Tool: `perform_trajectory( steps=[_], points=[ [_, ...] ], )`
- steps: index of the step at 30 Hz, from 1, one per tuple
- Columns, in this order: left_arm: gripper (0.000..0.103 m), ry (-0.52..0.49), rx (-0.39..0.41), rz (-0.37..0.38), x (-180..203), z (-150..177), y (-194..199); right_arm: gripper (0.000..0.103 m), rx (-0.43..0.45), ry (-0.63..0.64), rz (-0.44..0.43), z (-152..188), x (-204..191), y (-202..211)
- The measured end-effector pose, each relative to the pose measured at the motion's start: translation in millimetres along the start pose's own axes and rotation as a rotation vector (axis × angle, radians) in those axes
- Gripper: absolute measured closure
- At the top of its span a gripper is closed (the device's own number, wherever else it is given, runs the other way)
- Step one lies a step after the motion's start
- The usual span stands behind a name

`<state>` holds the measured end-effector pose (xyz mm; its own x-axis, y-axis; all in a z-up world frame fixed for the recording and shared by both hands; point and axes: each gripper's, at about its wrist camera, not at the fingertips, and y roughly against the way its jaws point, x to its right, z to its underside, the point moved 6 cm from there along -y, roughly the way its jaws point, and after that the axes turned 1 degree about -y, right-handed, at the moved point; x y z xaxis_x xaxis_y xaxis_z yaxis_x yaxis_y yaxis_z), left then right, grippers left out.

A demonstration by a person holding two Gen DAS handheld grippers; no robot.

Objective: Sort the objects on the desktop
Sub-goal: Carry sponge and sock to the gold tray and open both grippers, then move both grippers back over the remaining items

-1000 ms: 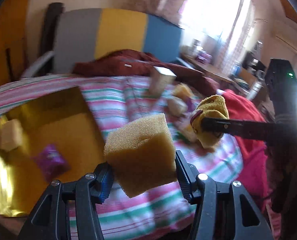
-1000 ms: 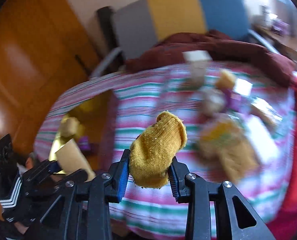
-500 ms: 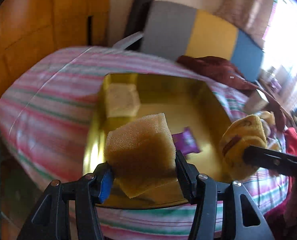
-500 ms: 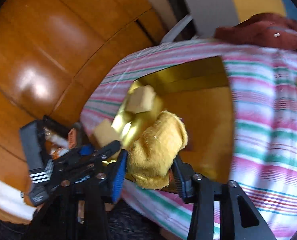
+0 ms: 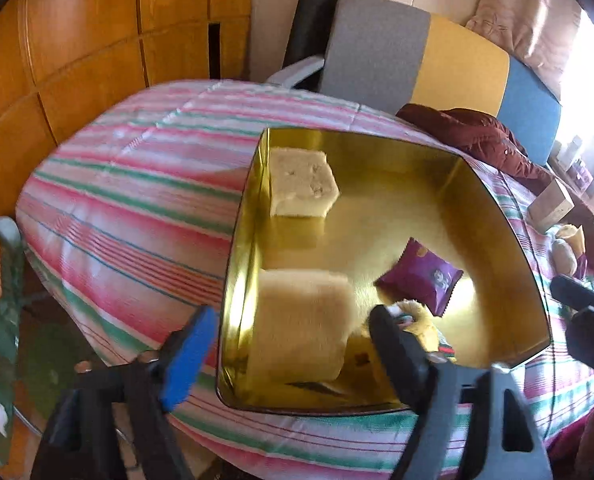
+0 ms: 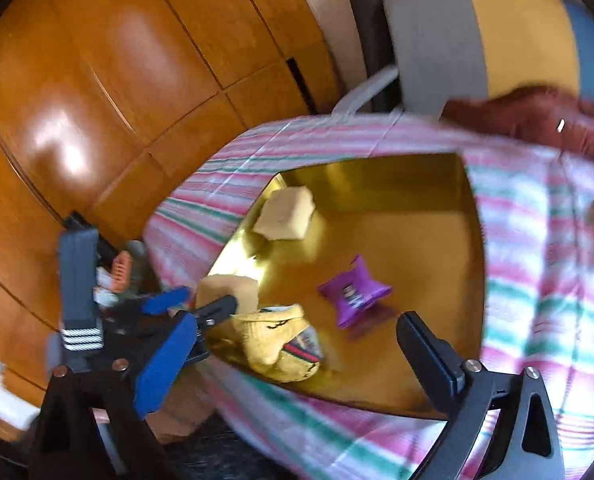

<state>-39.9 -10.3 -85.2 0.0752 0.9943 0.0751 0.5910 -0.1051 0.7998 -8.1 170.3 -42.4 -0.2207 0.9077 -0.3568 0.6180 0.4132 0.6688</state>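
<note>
surroundings: a striped cloth (image 5: 137,208) in pink, green and white covers the table; a wooden panelled wall (image 5: 77,40) stands beyond it, and a chair back (image 5: 417,64) in grey, yellow and blue with a dark red garment (image 5: 477,136) lies past the far edge.
obstruction: in the right wrist view the left gripper (image 6: 189,300) crosses the near left corner of the gold tray (image 6: 417,208); in the left wrist view one finger of the right gripper (image 5: 581,300) enters at the right rim of the gold tray (image 5: 377,140).
left gripper (image 5: 289,344): jaws opening, spread wide, nothing pressed by the pads.
sponge block (image 5: 301,328): lies in the tray between and just beyond the left jaws, against the near left wall, free of both pads; also seen at (image 6: 229,288).
right gripper (image 6: 293,364): jaws opening, spread wide, gripping nothing.
yellow sock (image 6: 285,344): crumpled on the tray floor between the right jaws, nearer the blue pad, touching neither; partly hidden behind the left gripper's dark finger at (image 5: 417,320).
second sponge block (image 5: 301,184): well beyond the jaws, in the far left corner.
purple packet (image 5: 421,276): beyond the left gripper's dark finger, mid-tray; glossy, crimped ends.
materials: tray mirror-bright gold metal, square with cut corners; sponges pale, porous, boxy; sock knitted, soft, with a striped cuff.
</note>
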Motion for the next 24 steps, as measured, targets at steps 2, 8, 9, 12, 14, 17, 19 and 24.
perform_trajectory(
  steps=[2, 8, 9, 12, 14, 17, 19, 24],
  points=[
    [0.021, 0.013, 0.028, 0.005, -2.3, -4.3, 6.0, 0.000, 0.028, 0.013, 0.040, 0.6, 0.1, 3.0],
    [0.023, 0.017, 0.118, -0.046, -9.9, -14.8, 26.6, 0.000, 0.172, 0.110, 0.260, -7.2, 8.1, 27.0],
    [0.023, 0.013, 0.129, -0.063, -10.4, -16.0, 28.3, 0.000, 0.196, 0.118, 0.291, -8.8, 10.4, 33.0],
    [0.024, 0.011, 0.139, -0.069, -9.9, -17.9, 32.3, 0.000, 0.258, 0.131, 0.361, -10.3, 18.7, 48.6],
    [0.028, 0.009, 0.138, -0.069, -7.6, -18.5, 34.0, 0.000, 0.243, 0.094, 0.361, -8.0, 28.6, 50.2],
    [0.032, -0.015, 0.141, -0.085, -1.3, -18.2, 35.7, 0.000, 0.214, 0.026, 0.336, -1.7, 43.5, 49.6],
    [0.036, -0.030, 0.130, -0.084, 3.4, -17.2, 34.8, 0.000, 0.195, -0.010, 0.342, 4.3, 55.5, 49.4],
    [0.038, -0.071, 0.127, -0.076, 15.5, -15.5, 37.2, 0.000, 0.171, -0.053, 0.368, 21.0, 79.9, 56.9]
  ],
)
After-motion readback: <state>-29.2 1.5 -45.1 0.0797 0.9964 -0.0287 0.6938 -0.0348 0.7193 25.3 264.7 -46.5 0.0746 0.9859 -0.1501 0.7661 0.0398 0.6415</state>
